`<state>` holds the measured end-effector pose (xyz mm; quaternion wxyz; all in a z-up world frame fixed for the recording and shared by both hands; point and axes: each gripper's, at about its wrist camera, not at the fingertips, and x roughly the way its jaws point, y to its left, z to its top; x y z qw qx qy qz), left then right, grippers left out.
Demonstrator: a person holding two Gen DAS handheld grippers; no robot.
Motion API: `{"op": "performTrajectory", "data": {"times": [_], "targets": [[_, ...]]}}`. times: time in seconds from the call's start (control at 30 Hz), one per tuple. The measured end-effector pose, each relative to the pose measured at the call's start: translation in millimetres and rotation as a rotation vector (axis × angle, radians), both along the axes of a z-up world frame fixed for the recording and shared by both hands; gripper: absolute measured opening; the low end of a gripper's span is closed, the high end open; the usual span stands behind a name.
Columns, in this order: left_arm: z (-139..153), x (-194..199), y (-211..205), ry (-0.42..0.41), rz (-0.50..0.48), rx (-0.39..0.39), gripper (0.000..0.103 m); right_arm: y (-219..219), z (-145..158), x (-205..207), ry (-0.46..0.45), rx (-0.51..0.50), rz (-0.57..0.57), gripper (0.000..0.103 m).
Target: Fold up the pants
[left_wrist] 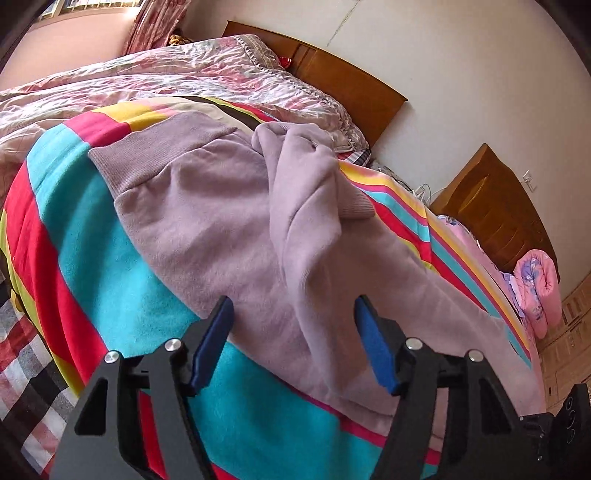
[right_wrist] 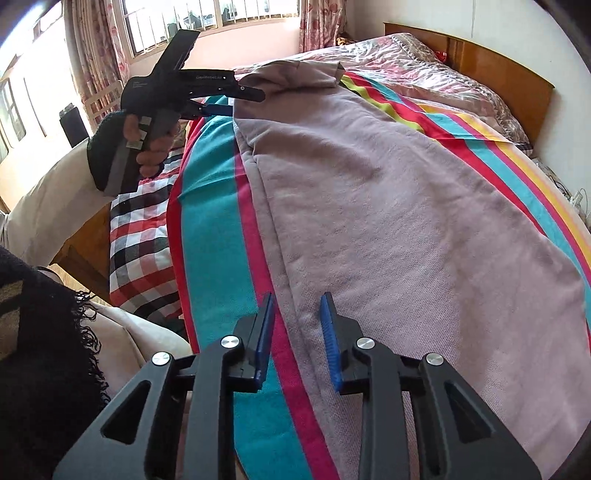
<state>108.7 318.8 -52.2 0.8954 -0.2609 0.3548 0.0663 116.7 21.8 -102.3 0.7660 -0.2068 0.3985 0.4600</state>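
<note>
Left wrist view
Left gripper [left_wrist: 293, 314]: jaws spread wide, holding nothing, blue pads [left_wrist: 212, 343] above the near edge of the pants.
Pants [left_wrist: 221, 221]: mauve sweatpants lying across the striped blanket [left_wrist: 92, 229], ribbed waistband at 10 o'clock, one leg bunched up toward 12 o'clock.
Writing: none readable.
Room: wooden headboard [left_wrist: 343, 81] at 1 o'clock, pink floral quilt [left_wrist: 147, 81] at 11 o'clock, rolled pink bedding [left_wrist: 539, 291] at 3 o'clock.

Right wrist view
Right gripper [right_wrist: 297, 306]: jaws narrowly apart, empty, straddling the pants' [right_wrist: 388, 221] near edge.
Left gripper [right_wrist: 236, 101]: at 10 o'clock, held by a hand [right_wrist: 151, 144], tips beside the pants' far end.
Writing: white lettering on that gripper, too small to read.
Room: barred window [right_wrist: 207, 18] at 12 o'clock, plaid sheet [right_wrist: 136, 236] at 9 o'clock.
</note>
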Motion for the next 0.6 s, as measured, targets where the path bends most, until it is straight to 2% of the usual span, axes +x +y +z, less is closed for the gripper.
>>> {"op": "performTrajectory", "data": {"times": [0.03,0.1,0.13,0.23,0.37,0.43,0.5,0.6], "targets": [[0,1,3,0.014,0.004,0.003,0.043,0,0,1,0.004,0.003,0.000,0.024],[3,3,5,0.018,-0.019,0.001,0.032,1,-1,5,0.008,0.002,-0.008,0.022],[4,4,4,0.023,-0.037,0.015,0.023,3,-3,7,0.002,-0.012,-0.014,0.018],[3,8,-3,0.046,-0.070,0.066,0.012,7,-5,4,-0.038,-0.039,-0.006,0.018],[4,8,0,0.027,-0.067,0.037,0.007,11,-6,-4,-0.107,-0.086,0.022,0.017],[9,6,4,0.009,-0.061,0.016,0.006,15,-5,-10,-0.173,-0.126,0.037,0.006],[17,2,7,-0.019,-0.053,-0.002,0.006,12,5,-13,-0.193,-0.098,0.044,0.004],[29,-3,8,-0.028,-0.054,0.024,0.006,2,26,-18,-0.177,-0.042,0.062,0.004]]}}
